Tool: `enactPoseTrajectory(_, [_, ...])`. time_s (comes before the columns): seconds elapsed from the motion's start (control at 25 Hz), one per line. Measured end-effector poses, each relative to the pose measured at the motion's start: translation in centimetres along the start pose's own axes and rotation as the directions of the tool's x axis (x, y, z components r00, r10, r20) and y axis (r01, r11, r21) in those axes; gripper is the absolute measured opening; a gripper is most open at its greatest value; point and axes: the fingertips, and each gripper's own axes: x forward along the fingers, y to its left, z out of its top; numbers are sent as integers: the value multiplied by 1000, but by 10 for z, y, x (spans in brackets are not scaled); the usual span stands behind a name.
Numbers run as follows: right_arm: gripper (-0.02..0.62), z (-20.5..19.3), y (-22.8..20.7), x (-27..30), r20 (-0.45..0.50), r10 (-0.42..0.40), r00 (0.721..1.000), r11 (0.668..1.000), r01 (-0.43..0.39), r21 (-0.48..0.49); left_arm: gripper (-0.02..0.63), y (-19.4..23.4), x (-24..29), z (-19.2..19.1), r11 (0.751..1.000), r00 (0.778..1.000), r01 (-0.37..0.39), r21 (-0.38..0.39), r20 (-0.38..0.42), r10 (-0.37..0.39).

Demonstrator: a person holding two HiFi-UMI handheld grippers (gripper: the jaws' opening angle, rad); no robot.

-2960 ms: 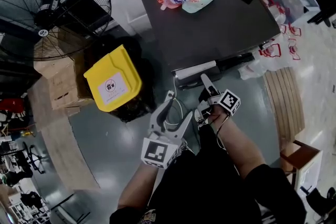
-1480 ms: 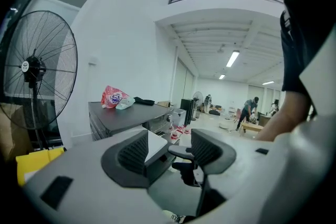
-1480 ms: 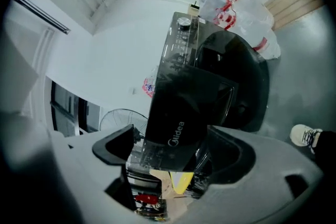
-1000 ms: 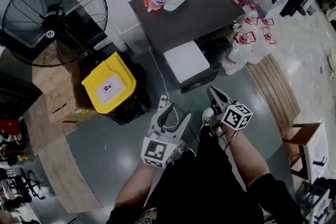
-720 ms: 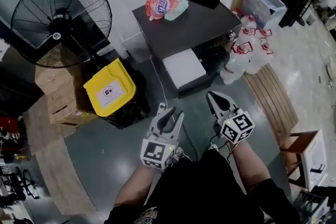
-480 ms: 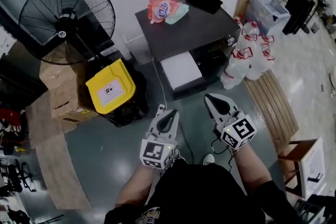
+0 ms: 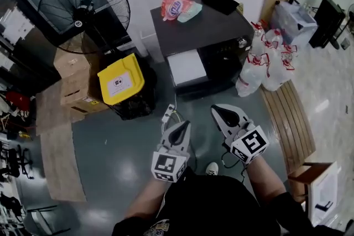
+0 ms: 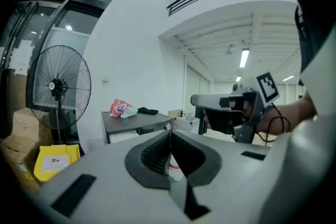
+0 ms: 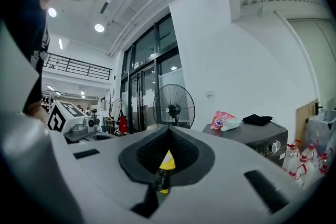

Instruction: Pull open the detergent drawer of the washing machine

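Glossy floor [image 7: 119, 166], matt washing machine [image 7: 213, 27], wooden slats [image 7: 289, 119]

No legible text; white label [image 7: 118, 83] on yellow bin lid [image 7: 128, 68], print too small.

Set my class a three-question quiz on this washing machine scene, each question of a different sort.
1. True or false: the detergent drawer of the washing machine stands pulled out.
2. Fill in: the left tongs and the right tongs are both ____, with nothing held.
3. Where does the detergent bag lie? A) in the left tongs B) on top of the washing machine C) inside the detergent drawer

Key: 1 true; 2 shut; 3 B.
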Motion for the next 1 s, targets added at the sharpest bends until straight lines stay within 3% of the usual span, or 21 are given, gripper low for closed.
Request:
enactPoseTrajectory(0.48, [5, -18, 18, -26, -39, 58, 998, 998, -57, 21, 8, -29, -14, -11, 999, 999, -50, -9, -1, 50])
enactPoseTrajectory(1.0, [5, -29, 12, -17, -61, 75, 995, 996, -73, 41, 8, -17, -3, -10, 997, 997, -71, -22, 0, 72])
